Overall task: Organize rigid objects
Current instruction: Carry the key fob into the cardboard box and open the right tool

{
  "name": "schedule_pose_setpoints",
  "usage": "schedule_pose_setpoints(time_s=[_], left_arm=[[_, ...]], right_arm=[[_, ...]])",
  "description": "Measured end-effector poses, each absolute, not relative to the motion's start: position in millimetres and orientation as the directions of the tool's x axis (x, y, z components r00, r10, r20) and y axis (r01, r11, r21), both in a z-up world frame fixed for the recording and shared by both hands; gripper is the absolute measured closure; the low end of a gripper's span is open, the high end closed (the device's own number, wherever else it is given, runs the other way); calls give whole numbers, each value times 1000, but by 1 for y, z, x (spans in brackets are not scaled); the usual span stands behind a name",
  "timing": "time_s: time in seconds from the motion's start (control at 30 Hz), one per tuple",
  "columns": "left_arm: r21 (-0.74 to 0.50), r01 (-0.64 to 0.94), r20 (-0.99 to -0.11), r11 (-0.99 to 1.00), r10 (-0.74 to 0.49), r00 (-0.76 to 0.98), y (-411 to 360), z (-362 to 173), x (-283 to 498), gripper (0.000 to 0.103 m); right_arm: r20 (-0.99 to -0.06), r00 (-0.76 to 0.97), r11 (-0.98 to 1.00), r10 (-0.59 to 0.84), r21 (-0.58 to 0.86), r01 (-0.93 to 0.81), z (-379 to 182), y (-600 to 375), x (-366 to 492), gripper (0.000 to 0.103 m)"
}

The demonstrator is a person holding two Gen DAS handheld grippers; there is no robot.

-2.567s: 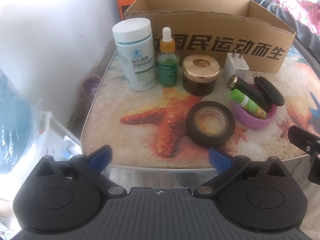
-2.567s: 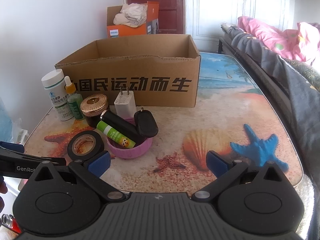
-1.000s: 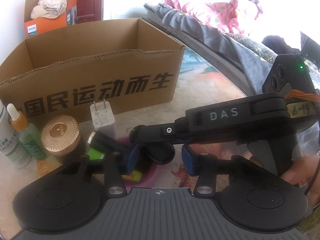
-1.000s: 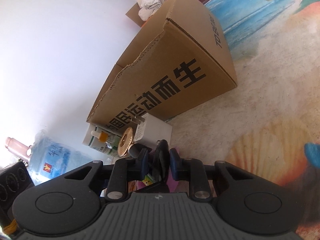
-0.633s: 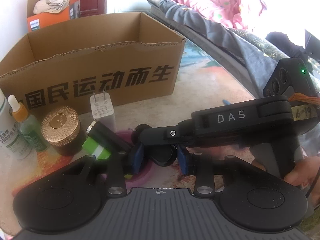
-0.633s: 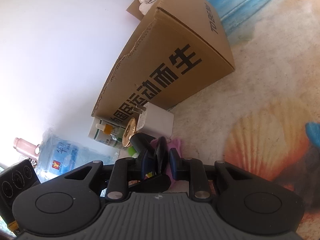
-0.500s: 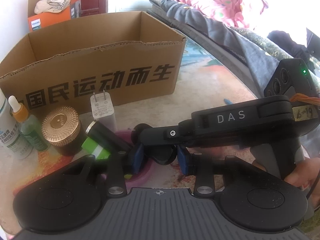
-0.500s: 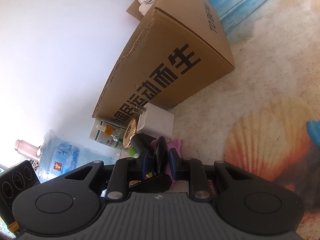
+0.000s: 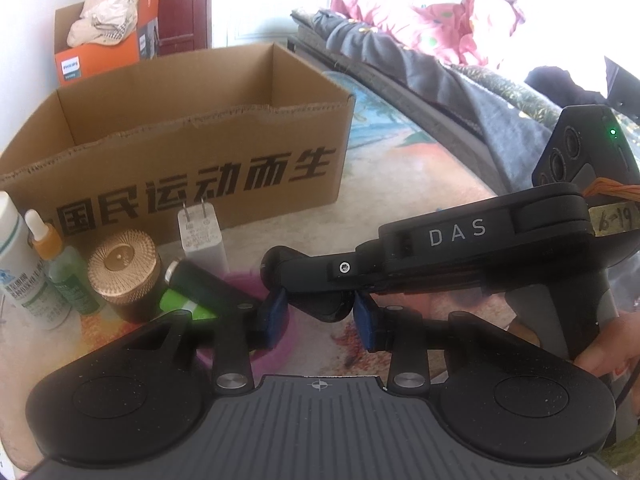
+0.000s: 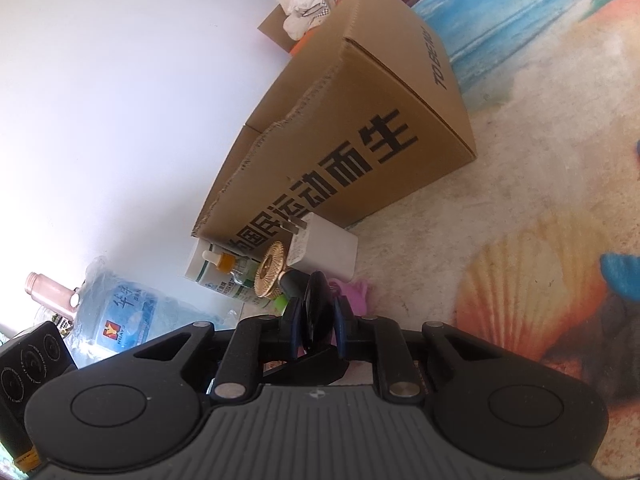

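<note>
Room: white wall, dark red door, a bed (image 9: 420, 68) with grey and pink floral bedding along one side. Worktop (image 9: 400, 184): glossy beach print, starfish and shell motifs.

Brown corrugated cardboard box (image 9: 200, 152), open-topped, black Chinese lettering on its front; stands at the back of the worktop. An orange carton (image 9: 100, 52) holding cloth sits behind it.

Row before the box, left to right in the left wrist view: white plastic pill bottle (image 9: 16, 264); small green dropper bottle (image 9: 60, 276) with orange collar; dark jar with ribbed gold lid (image 9: 124, 272); white plug-in charger (image 9: 202, 240), prongs up.

Shallow pink round dish (image 9: 240, 284), just beside the charger; it holds a black cylinder (image 9: 200, 284) and a lime-green tube (image 9: 180, 304) (both lying tilted).

Flat black oval key fob (image 10: 318, 312): at the dish, edge-on between the right gripper's pads.

Right gripper (image 10: 316, 328): jaws nearly together, clamped on the key fob's two flat faces.

Left gripper (image 9: 320, 316): jaws narrowed, blue pads on either side of the fob and the right gripper's tip; whether they press on it cannot be told.

A person's fingers (image 9: 604, 356) show at the right gripper's handle.
</note>
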State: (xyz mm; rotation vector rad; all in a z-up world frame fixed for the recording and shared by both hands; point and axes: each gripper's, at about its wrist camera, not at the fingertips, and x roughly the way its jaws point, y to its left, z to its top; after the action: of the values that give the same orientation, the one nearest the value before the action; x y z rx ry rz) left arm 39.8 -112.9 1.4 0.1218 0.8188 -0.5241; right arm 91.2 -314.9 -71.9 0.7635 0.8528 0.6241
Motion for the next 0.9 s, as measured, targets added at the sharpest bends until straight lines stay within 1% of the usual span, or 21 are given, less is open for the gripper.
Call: schedule_pose_setpoints(time_s=[0.13,0.27,0.4,0.47,0.57,0.7,0.9], left_arm=[[-89,497,-686,863,-415,597,-107,20,34,68],[-77,491,-625,868,-426,654,-96,49,36,68],[-62,462,-576,885,-410,707,-82,81,53,67],[-61,438,-565,897,-392,725,-72,95,70,67],[-73,396,-576,915,-362,732,-58,106,106,67],[-76,344,-631,936,-312,710,-45,102,165,67],[-4,283,-727,959,-197,658,-35,71,242,67]], right_arm=[[-416,533,592,737,778,-212,-49,-311,87,84],[-390,556,611,734,737,-289,-10,-300,91,84],[-368,558,622,744,685,-378,32,-280,114,84],[-363,545,620,756,664,-418,49,-268,135,84],[-379,505,609,775,663,-436,63,-247,177,84],[-440,447,613,779,685,-394,64,-216,242,84],[-529,346,617,775,754,-227,24,-176,335,85]])
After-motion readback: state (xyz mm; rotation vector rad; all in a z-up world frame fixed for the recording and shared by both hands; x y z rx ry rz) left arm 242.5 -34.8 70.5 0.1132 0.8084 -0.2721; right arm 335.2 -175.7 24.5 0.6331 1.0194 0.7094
